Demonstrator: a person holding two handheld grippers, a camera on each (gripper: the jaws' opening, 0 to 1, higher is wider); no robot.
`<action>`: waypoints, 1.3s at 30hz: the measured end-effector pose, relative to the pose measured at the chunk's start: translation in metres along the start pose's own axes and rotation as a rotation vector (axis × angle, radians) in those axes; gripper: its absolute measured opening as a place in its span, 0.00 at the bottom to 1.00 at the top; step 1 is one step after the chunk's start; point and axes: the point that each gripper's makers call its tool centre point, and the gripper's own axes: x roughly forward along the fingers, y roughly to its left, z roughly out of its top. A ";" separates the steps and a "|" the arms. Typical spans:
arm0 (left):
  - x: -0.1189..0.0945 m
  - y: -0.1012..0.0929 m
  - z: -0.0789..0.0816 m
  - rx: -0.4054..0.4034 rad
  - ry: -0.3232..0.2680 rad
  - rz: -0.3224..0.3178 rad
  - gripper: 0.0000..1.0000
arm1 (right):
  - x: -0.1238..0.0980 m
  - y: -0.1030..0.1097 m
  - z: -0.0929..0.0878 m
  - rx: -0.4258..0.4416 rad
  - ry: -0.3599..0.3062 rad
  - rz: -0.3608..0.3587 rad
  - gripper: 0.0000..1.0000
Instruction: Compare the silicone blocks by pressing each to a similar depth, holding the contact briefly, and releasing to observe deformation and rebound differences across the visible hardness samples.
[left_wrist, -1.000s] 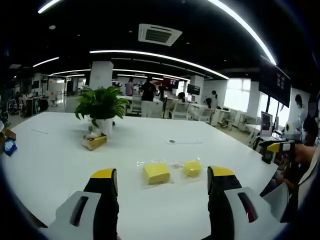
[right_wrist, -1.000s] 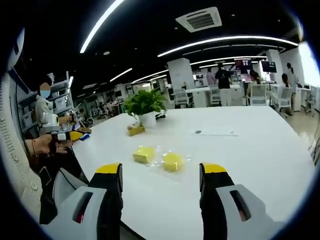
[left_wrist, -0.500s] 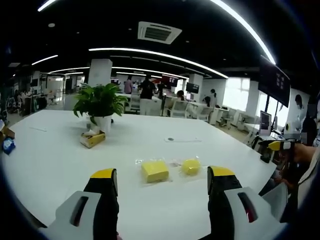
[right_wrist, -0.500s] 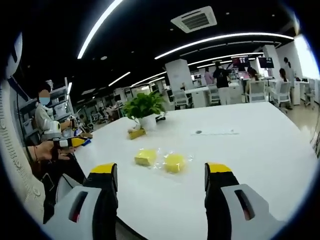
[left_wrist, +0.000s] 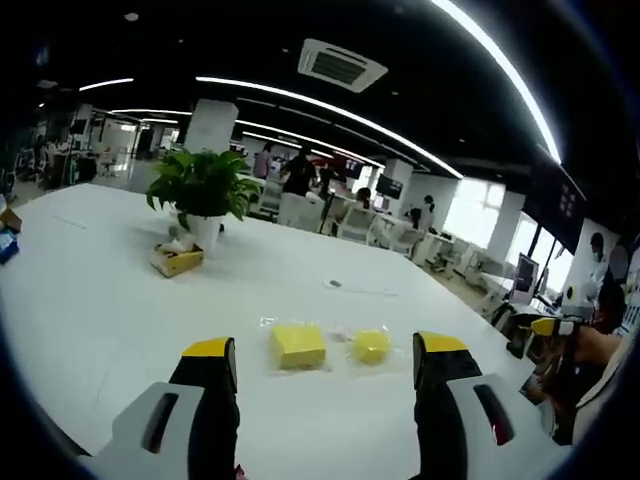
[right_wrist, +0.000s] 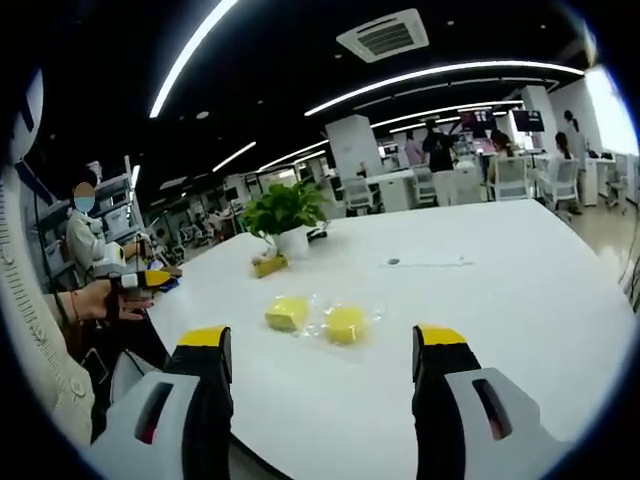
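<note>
Two yellow silicone blocks lie side by side on the white table (left_wrist: 90, 300), each on a clear wrapper. In the left gripper view the square block (left_wrist: 298, 345) is left of the rounder block (left_wrist: 372, 346), both just beyond my open left gripper (left_wrist: 324, 352). In the right gripper view the square block (right_wrist: 287, 313) and the rounder block (right_wrist: 346, 323) lie ahead of my open right gripper (right_wrist: 326, 340), nothing between its jaws. The right gripper (left_wrist: 545, 328) shows at the right edge of the left gripper view. The left gripper (right_wrist: 148, 279) shows at the left edge of the right gripper view, held by a hand.
A potted plant (left_wrist: 203, 190) stands farther back on the table with a small yellow box (left_wrist: 176, 261) beside it. The same plant (right_wrist: 285, 213) is in the right gripper view. A flat white sheet (left_wrist: 355, 289) lies beyond the blocks. People and desks fill the office behind.
Both cameras have shifted slightly. The left gripper view has tilted and come a little closer to the blocks. The right gripper's jaws stand slightly wider. The blocks have not moved.
</note>
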 end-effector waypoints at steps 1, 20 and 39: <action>0.002 0.001 0.001 -0.010 -0.001 -0.003 0.70 | 0.001 -0.001 0.000 0.002 0.004 0.001 0.68; 0.044 0.020 0.012 -0.158 0.008 -0.044 0.68 | 0.019 -0.005 0.009 -0.009 0.026 0.005 0.67; 0.101 0.051 -0.006 -0.326 0.045 -0.080 0.67 | 0.030 -0.011 0.000 -0.001 0.064 -0.003 0.65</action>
